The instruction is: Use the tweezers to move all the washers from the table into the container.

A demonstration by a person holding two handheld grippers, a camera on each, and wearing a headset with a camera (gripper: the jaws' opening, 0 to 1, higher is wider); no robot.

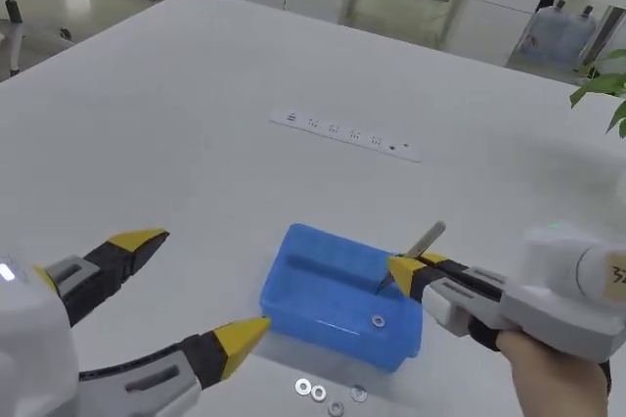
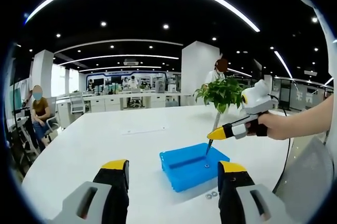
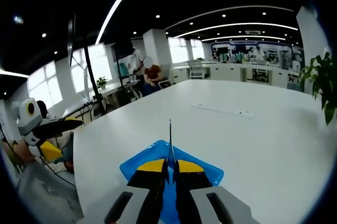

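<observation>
1. Nearest: a few washers (image 1: 318, 393) loose on the worktop (image 1: 196, 143), just before the near wall of the container (image 1: 337, 331), yet to be moved.
2. Left gripper (image 1: 191, 286): jaws wide, empty, held off the container's left corner, likely to keep clear.
3. Right gripper (image 1: 406, 268): jaws pinched on the tweezers (image 1: 426, 237), tip slanted down inside the container near one washer (image 1: 379, 320); probably a drop-off.
4. Beyond: bare worktop up to a power strip (image 1: 342, 133), edges well apart; plenty of room to swing round to the loose washers.
</observation>
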